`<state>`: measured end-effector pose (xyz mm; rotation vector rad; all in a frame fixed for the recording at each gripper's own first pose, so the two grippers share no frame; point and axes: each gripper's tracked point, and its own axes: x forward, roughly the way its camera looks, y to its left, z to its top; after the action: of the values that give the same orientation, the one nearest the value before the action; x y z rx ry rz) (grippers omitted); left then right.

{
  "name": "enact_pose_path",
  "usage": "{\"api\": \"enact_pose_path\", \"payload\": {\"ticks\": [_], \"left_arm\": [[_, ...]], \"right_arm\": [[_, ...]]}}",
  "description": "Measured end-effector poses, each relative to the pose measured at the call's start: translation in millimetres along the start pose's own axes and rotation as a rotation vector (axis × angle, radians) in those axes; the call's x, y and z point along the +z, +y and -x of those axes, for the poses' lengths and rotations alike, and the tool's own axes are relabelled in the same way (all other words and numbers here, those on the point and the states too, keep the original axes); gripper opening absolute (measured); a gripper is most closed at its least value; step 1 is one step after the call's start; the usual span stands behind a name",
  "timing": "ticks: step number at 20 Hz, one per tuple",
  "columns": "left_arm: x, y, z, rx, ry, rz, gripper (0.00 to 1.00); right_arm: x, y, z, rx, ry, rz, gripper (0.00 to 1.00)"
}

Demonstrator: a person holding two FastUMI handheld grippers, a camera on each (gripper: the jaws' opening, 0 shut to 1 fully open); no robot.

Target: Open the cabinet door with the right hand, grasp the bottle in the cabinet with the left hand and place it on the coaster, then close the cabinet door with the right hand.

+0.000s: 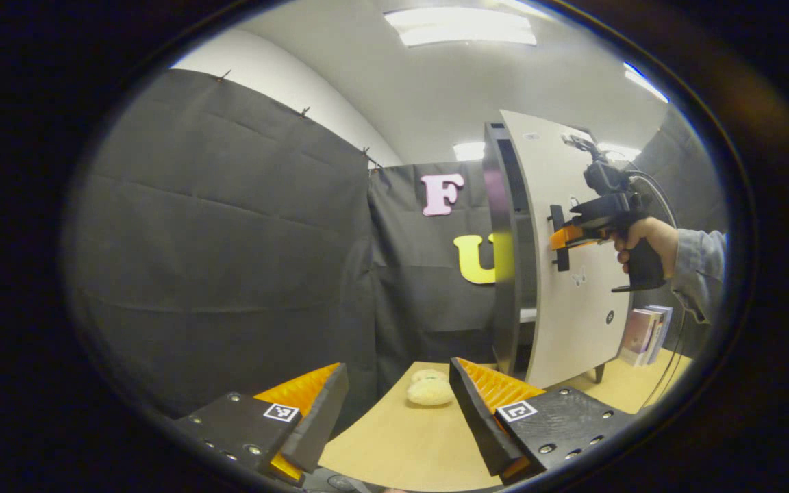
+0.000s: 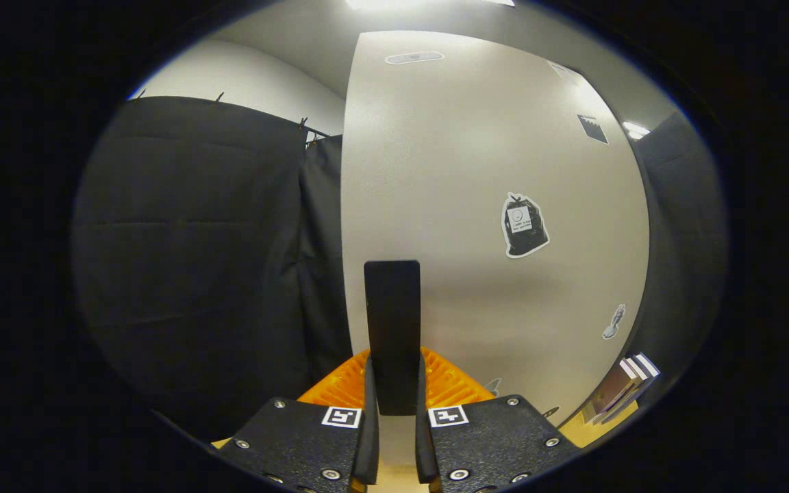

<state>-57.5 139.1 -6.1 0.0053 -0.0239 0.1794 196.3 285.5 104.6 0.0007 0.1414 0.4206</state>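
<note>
A white cabinet door (image 1: 572,322) stands slightly ajar from the dark cabinet side (image 1: 502,239), and a bit of shelf (image 1: 528,315) shows in the gap. My right gripper (image 1: 560,237), held by a hand (image 1: 641,239), is shut on the black vertical door handle (image 2: 392,322). In the right gripper view the right gripper (image 2: 394,383) pinches that handle against the door (image 2: 477,171). My left gripper (image 1: 398,411) hangs open and empty low over the table. Just beyond it lies a cream fuzzy round pad (image 1: 430,388), seemingly the coaster. The cabinet's inside is hidden.
The wooden table (image 1: 394,445) carries the cabinet on short legs. A few books (image 1: 644,332) lean at the cabinet's right side, the same books (image 2: 624,387) showing past the door. Black cloth walls close in the left and back.
</note>
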Motion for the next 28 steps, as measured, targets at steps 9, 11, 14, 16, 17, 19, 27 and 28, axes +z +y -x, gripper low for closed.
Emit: {"api": "enact_pose_path", "payload": {"ticks": [9, 11, 14, 16, 17, 19, 27, 28], "left_arm": [[13, -77, -1, -0.120, -0.014, 0.005, 0.92], [14, -94, -2, -0.142, -0.013, 0.007, 0.89], [15, -113, -3, -0.168, -0.014, 0.006, 0.88], [18, -127, -5, -0.187, -0.017, 0.010, 0.88], [19, -134, -6, -0.195, -0.019, 0.011, 0.92], [21, -149, -6, -0.215, -0.022, 0.011, 0.92], [25, -206, -12, -0.295, -0.027, 0.021, 0.92], [26, -213, -13, -0.305, -0.028, 0.021, 0.92]], "right_arm": [[-7, -20, 57, 0.087, 0.006, -0.021, 0.22], [-7, -27, 70, 0.100, 0.006, -0.025, 0.22], [-9, -36, 89, 0.114, 0.007, -0.034, 0.21], [-9, -43, 104, 0.116, 0.007, -0.038, 0.22], [-9, -48, 109, 0.115, 0.007, -0.039, 0.22], [-10, -57, 122, 0.117, 0.010, -0.043, 0.21], [-11, -99, 167, 0.088, 0.005, -0.059, 0.21], [-11, -105, 173, 0.080, 0.003, -0.063, 0.21]]}}
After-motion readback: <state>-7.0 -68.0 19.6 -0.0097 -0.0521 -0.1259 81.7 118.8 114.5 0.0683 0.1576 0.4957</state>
